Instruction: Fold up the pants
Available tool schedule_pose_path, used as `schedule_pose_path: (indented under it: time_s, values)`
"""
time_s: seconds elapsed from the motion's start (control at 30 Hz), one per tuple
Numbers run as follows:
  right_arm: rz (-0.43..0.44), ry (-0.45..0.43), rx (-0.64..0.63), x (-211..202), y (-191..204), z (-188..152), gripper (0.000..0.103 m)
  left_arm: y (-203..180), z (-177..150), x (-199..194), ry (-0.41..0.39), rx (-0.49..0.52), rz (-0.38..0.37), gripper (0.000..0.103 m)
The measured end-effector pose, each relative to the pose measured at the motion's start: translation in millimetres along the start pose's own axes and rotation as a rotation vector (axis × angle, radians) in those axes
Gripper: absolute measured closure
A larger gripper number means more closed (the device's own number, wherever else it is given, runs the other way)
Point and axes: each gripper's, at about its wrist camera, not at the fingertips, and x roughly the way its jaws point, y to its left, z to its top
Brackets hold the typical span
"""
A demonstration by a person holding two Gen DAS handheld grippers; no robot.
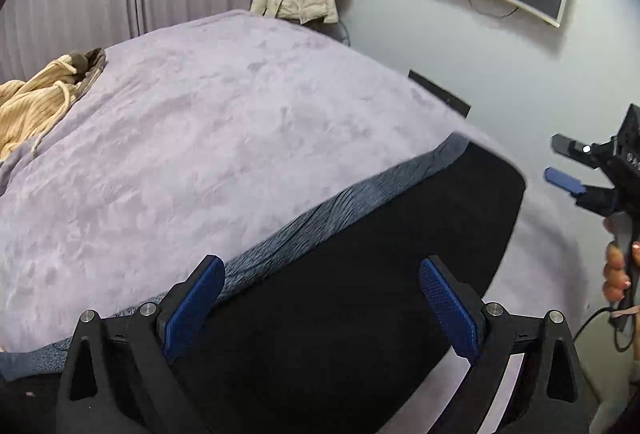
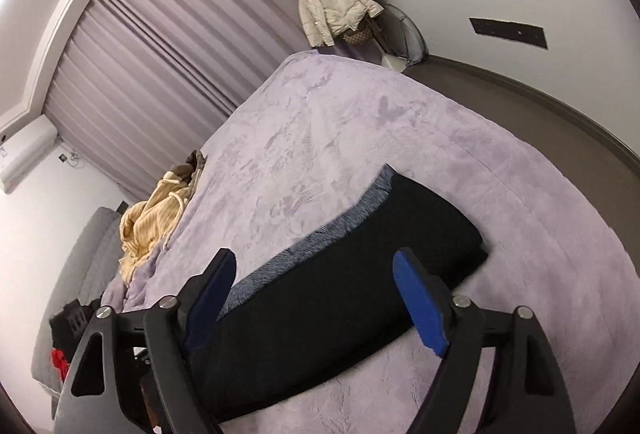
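In the left wrist view, the left gripper (image 1: 322, 308) is seen with its jaws spread wide and nothing clamped between them. Below and beyond it the pants (image 1: 360, 274) lie on the lilac blanket (image 1: 208, 138) of the bed, near its corner, already laid as a compact dark rectangle with the grey ribbed waistband (image 1: 304, 226) showing along the far edge. At the right edge of this view the right gripper (image 1: 564, 168) is held up off the bed by a hand (image 1: 618, 270), jaws apart and empty. A yellow hooded top (image 1: 32, 102) is bunched at the far left of the bed, well apart from the pants.

In the right wrist view, the right gripper is again seen open, with the pants (image 2: 340, 306) below it and not touched by either pad. The fold appears flat, with its edges roughly lined up and one end close to the blanket's edge. A cream jacket (image 2: 332, 6) hangs on the far wall.

The folding is judged to be nearly finished or at a pause between folds. If another fold is wanted, both corners of one short end should be pinched through every layer, lifted only slightly, and carried evenly across so the layers are not dragged askew. The release should be made only after the edges are matched, and the blanket should not be caught in the pinch.
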Motion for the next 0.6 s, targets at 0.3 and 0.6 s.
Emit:
schedule_pose_path:
  time_s: [0.3, 0.6]
  values:
    - [0.042, 0.140, 0.220, 49.9, -67.4, -25.6, 0.092, 20.8, -47.4, 33.9, 0.125, -0.055, 0.035, 0.005]
    - [-0.072, 0.160, 0.182, 43.8, -85.2, -45.9, 0.091, 27.7, -54.6, 27.1, 0.140, -0.036, 0.048, 0.005]
